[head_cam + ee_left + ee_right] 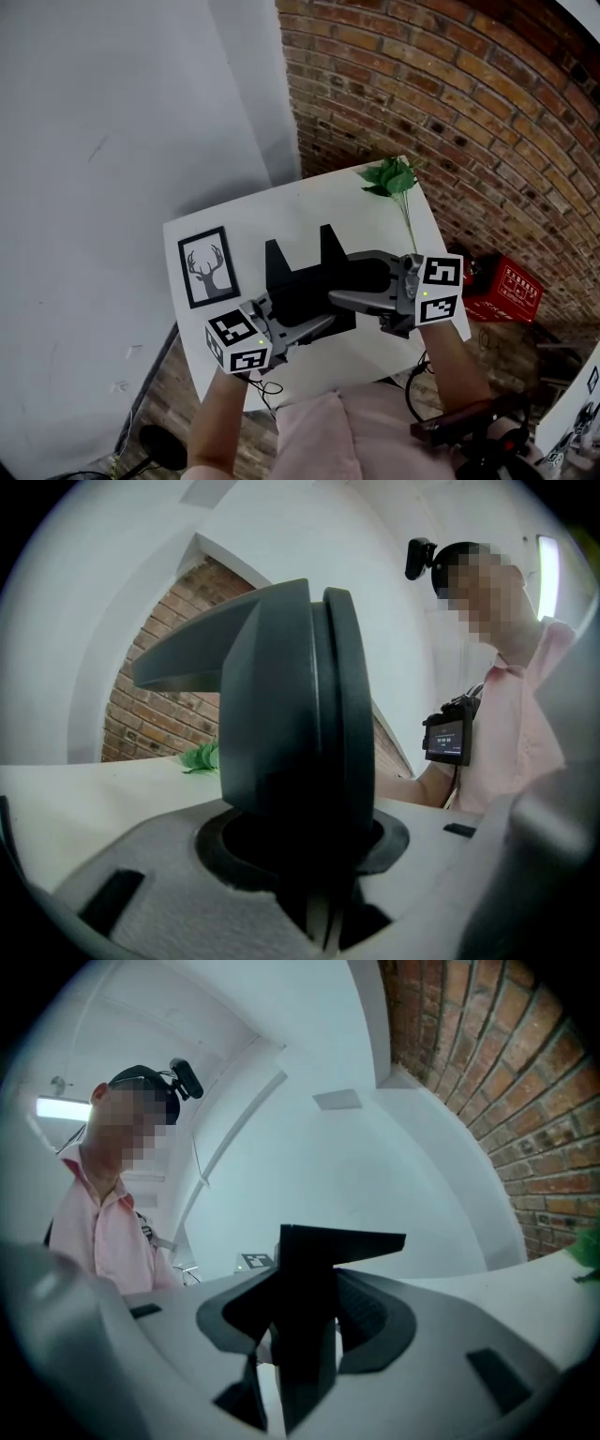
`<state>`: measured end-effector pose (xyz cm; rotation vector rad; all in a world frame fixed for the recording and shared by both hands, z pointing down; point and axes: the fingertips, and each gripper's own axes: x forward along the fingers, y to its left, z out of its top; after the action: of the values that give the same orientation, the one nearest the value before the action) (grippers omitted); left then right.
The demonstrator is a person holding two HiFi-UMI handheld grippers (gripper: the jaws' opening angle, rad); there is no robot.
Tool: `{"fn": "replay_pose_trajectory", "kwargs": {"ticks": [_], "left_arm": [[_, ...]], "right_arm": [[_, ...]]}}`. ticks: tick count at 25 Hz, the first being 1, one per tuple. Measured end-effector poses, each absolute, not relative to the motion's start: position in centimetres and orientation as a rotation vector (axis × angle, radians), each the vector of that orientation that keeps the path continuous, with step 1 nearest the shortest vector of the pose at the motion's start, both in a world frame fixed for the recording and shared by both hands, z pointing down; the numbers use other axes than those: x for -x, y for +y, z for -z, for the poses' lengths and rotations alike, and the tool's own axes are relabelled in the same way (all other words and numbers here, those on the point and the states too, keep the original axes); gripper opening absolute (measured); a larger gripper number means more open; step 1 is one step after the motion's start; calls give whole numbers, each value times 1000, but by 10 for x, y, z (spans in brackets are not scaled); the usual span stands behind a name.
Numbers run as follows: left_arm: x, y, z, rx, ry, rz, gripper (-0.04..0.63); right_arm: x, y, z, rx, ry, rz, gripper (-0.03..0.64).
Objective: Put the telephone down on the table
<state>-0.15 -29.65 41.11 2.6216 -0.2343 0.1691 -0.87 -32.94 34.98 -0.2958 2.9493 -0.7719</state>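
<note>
Over the middle of the white surface (281, 202) I hold the black telephone (309, 281) from both ends: my left hand-held gripper (298, 323) is clamped on its rounded left end, and my right hand-held gripper (342, 278) on an angular part at its right. I judge this to be the lowering step (whether the base already touches, I cannot tell). Next I should sink it level until it settles, then spread both pairs of jaws and draw back. Its long axis runs left to right across the surface, with its two prongs pointing up and away from me
</note>
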Motion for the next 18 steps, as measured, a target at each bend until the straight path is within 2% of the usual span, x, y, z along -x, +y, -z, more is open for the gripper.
{"fn": "replay_pose_trajectory", "kwargs": {"ticks": [18], "left_arm": [[-7, -288, -501, -2372, -261, -170, 167]], "right_arm": [[3, -333, -447, 262, 2878, 1129, 183]]}}
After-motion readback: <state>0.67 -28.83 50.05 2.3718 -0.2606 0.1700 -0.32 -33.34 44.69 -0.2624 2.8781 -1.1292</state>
